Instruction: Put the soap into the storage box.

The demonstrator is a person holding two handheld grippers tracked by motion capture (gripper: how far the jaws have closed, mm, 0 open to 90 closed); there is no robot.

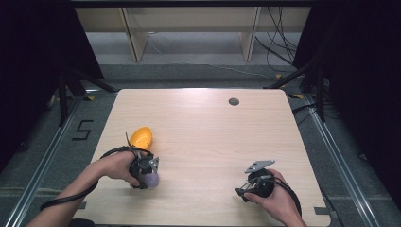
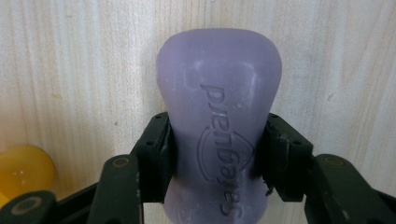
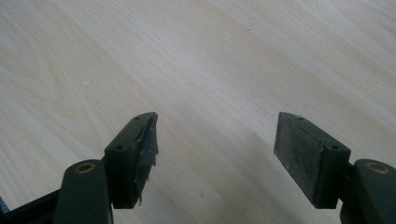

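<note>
Soap bar (image 2: 219, 126), purple, clamped at its waist between both jaws of left gripper (image 2: 215, 154); embossed lettering legible in left gripper view, wide end projecting past the jaw tips over pale wood. Seen from high view as a small purple lump (image 1: 151, 180) at front of left gripper (image 1: 150, 176), low over table (image 1: 208, 127), contact with the wood not resolvable. Yellow object (image 1: 141, 137), rounded, just beyond left gripper on its far side in high view; in left gripper view only a glossy yellow edge (image 2: 21, 172) beside the left jaw, near but apart from the soap. Left hand (image 1: 113, 165) wrapped round gripper body, cable looping back along forearm.

Right gripper (image 3: 215, 154) jaws spread wide apart, nothing between, bare wood grain beyond; torn pad lining hanging off the left jaw, detail lost in high view. From high view, right gripper (image 1: 241, 191) held in right hand (image 1: 276, 198) near the table's front edge, grey three-cornered plate on top, well apart from left gripper. Small dark round insert (image 1: 233, 101) far across the table.
</note>
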